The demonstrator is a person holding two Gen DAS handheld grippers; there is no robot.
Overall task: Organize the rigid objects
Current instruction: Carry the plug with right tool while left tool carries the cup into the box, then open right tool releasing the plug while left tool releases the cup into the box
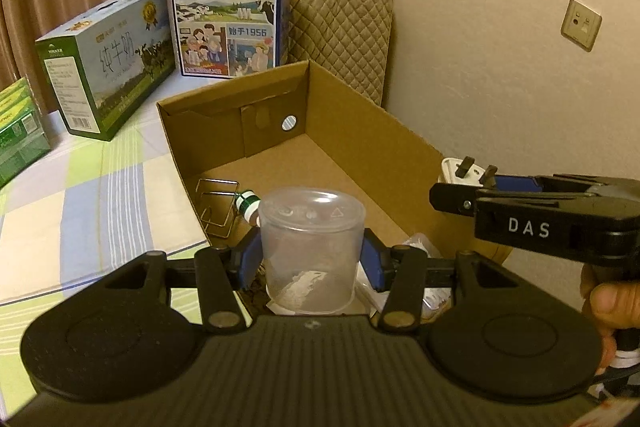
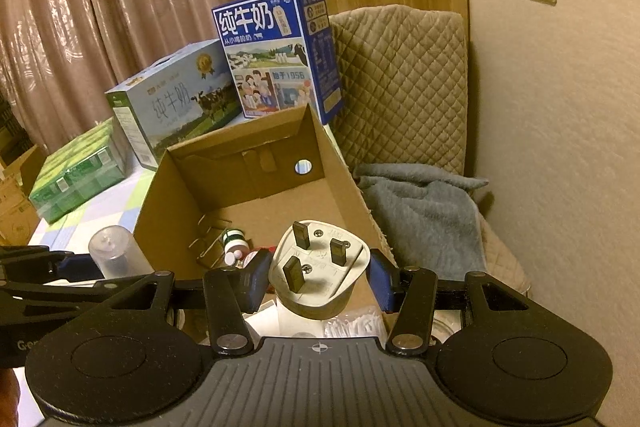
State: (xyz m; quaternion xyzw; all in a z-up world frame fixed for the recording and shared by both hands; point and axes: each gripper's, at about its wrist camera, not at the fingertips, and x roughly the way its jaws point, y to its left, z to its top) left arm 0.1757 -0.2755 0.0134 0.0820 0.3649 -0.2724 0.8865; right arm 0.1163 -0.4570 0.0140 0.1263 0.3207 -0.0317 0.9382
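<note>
Gripping a clear cup (image 1: pixel 311 251) left, white plug (image 2: pixel 318 269) right, above cardboard box (image 1: pixel 360 131)

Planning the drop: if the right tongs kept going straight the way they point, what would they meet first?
Probably the bare floor of the open cardboard box, ahead of the held plug; the small bottle lies left of that line. Depth is uncertain.

A desk (image 1: pixel 100 187) under a pastel checked cloth carried an open cardboard box (image 1: pixel 360 131) at its right edge, with a grey-green milk carton (image 1: pixel 108 67), a blue milk carton (image 1: pixel 230 15) toward the far edge, and green packs (image 1: pixel 18 131) at the left.
</note>
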